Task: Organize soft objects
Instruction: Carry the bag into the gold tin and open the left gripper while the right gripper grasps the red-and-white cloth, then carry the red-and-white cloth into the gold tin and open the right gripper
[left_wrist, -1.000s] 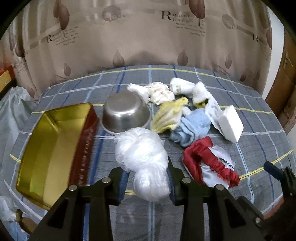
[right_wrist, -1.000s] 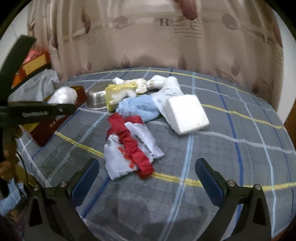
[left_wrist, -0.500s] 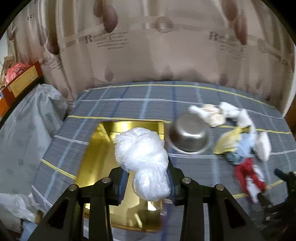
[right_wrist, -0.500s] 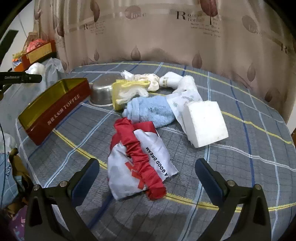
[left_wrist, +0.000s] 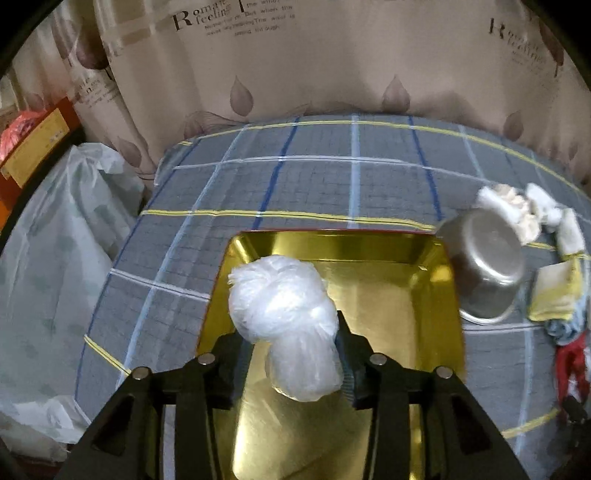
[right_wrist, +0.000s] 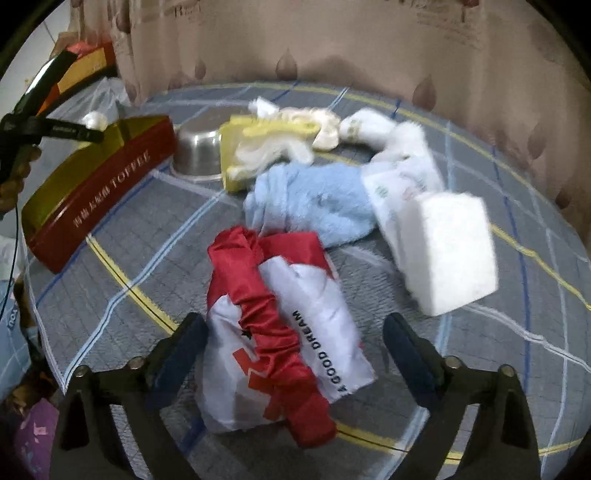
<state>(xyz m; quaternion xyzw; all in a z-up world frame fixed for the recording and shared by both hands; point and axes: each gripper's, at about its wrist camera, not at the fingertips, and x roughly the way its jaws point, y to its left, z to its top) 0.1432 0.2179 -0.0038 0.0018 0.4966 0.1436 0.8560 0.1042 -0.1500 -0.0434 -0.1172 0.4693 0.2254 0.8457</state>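
A knotted white plastic bag (left_wrist: 284, 314) hangs between the fingers of my left gripper (left_wrist: 291, 339), above the open gold tin (left_wrist: 391, 295). The jaws are opening: the bag leans on the right pad and the left pad stands off it. My right gripper (right_wrist: 295, 332) sits low over the red and white drawstring pouch (right_wrist: 280, 332), which lies on the checked cloth between its jaws. Those jaws are closing, with a gap still showing on the right side. Behind the pouch lie a blue towel (right_wrist: 314, 203), a yellow cloth (right_wrist: 258, 147) and white socks (right_wrist: 388, 133).
An upturned steel bowl (left_wrist: 484, 273) stands just right of the tin. A white foam block (right_wrist: 447, 254) lies right of the towel. The tin's red side (right_wrist: 103, 192) reads TOFFEE. Plastic-covered bundles (left_wrist: 55, 258) sit off the table's left edge; a curtain hangs behind.
My left gripper carried the bag leftwards from beside the pile to above the tin, and its jaws widened. My right gripper dropped closer to the pouch and its jaws narrowed.
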